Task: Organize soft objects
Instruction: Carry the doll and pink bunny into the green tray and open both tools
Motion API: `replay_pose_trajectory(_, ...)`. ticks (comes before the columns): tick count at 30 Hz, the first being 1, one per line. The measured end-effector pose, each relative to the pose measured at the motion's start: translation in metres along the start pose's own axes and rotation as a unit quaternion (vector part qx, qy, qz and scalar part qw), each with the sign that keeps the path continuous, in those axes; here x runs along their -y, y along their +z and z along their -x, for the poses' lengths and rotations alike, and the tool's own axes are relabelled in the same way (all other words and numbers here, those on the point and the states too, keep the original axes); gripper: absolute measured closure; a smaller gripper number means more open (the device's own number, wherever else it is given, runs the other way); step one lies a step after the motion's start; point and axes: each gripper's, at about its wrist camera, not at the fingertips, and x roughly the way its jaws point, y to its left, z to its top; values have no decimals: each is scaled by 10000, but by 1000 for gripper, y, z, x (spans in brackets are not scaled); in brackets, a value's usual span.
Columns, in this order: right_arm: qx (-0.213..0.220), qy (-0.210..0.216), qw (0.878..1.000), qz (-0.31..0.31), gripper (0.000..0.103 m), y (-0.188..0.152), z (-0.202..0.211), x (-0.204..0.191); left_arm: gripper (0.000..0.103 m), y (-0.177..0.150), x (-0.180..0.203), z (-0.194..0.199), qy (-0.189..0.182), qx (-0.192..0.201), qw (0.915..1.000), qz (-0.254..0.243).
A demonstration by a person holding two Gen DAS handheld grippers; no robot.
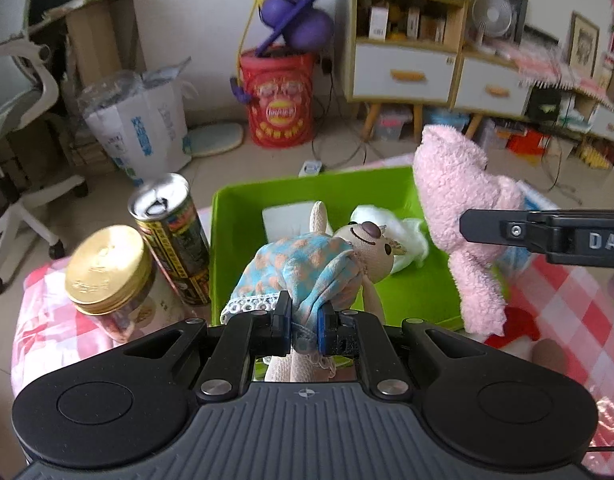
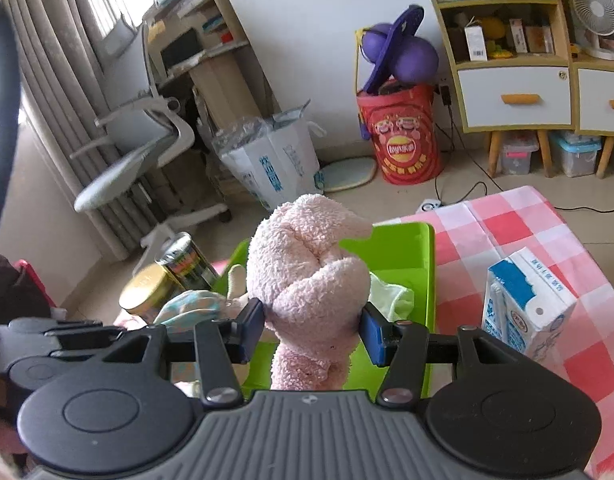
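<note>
My left gripper [image 1: 303,322] is shut on a beige rabbit doll in a blue-and-orange spotted dress [image 1: 307,264], holding it over the near edge of a green bin [image 1: 243,216]. My right gripper [image 2: 313,330] is shut on a pink fluffy plush toy [image 2: 307,268], held upright over the same green bin [image 2: 421,248]. The pink plush [image 1: 463,208] and one right finger [image 1: 507,232] also show at the right of the left wrist view. A white soft cloth [image 1: 403,236] and a white pad [image 1: 291,220] lie inside the bin.
A gold-lidded jar [image 1: 107,272] and an opened drink can [image 1: 171,236] stand left of the bin on the red-checked tablecloth [image 2: 527,224]. A blue-and-white milk carton [image 2: 523,304] stands right of the bin. Beyond are an office chair, a red bucket and shelves.
</note>
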Motion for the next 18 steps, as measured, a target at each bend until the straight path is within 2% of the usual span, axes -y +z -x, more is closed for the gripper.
replay_pose_trajectory(9,-434,-265,9986,172,86,-8,-40,5,95,9,4,-49,-33,-510,9985,206)
replay_pose_trajectory(18,-728,-386,9962,268,85,-19,-60,5,94,7,2,-65,43,-718,9971,236)
